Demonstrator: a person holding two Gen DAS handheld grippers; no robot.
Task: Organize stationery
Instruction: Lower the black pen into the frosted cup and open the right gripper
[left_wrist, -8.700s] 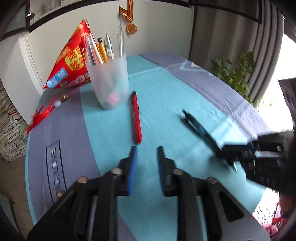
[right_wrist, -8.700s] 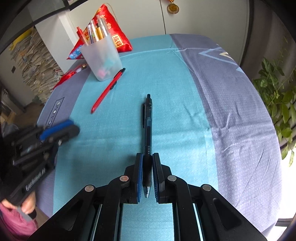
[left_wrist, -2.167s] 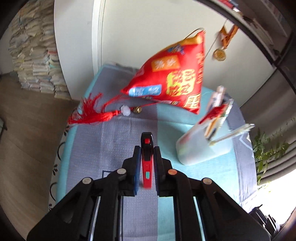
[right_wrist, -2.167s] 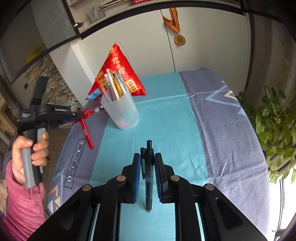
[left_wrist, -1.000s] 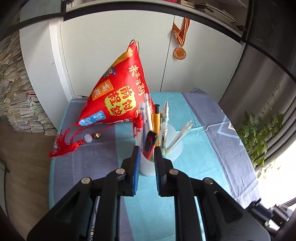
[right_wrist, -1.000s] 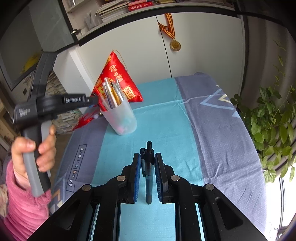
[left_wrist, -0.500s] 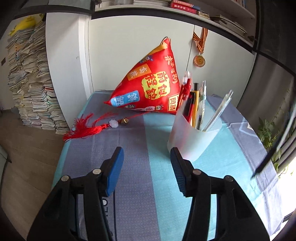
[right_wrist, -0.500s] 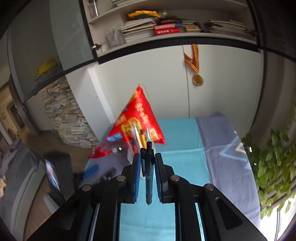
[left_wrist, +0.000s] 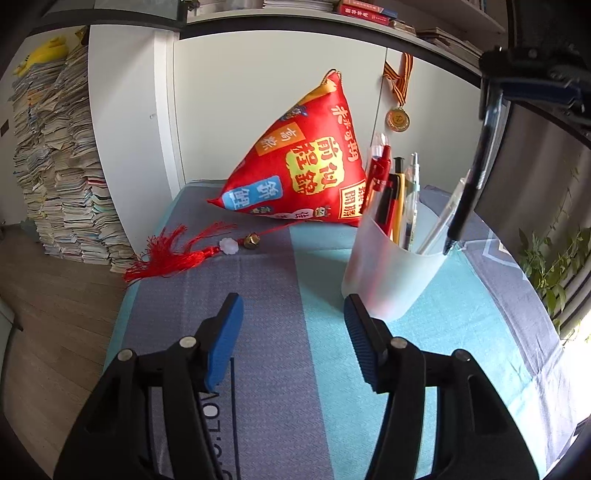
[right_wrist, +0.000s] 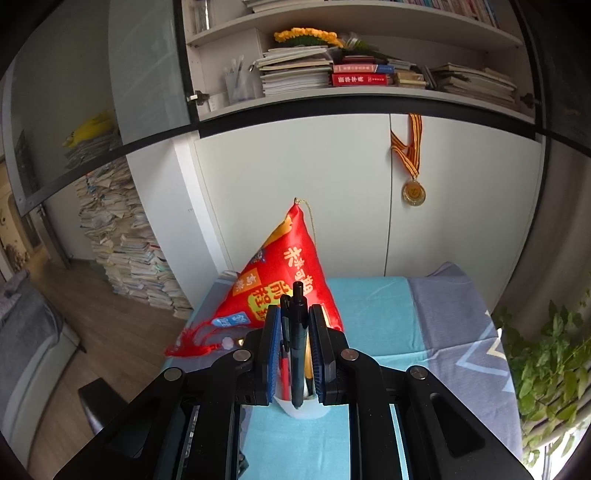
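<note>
A frosted plastic cup (left_wrist: 391, 273) stands on the cloth-covered table (left_wrist: 266, 295) and holds several pens, among them a red pen (left_wrist: 380, 173). My left gripper (left_wrist: 291, 314) is low over the table, just left of and in front of the cup. Its jaws are opening and nothing is between them. My right gripper (right_wrist: 294, 314) is shut on a black pen (right_wrist: 297, 343), held upright above the cup (right_wrist: 303, 408). In the left wrist view the black pen (left_wrist: 472, 177) hangs from the right gripper (left_wrist: 532, 85), its tip at the cup's right rim.
A red pyramid pouch (left_wrist: 306, 166) with a red tassel (left_wrist: 173, 251) lies behind the cup. A medal (left_wrist: 398, 119) hangs on the white cabinet. Stacked papers (left_wrist: 55, 166) stand on the floor at left, and a plant (left_wrist: 546, 266) at right.
The left gripper let the red pen go into the cup, opened, and dropped lower beside it. The right gripper rose and carried the black pen across to above the cup.
</note>
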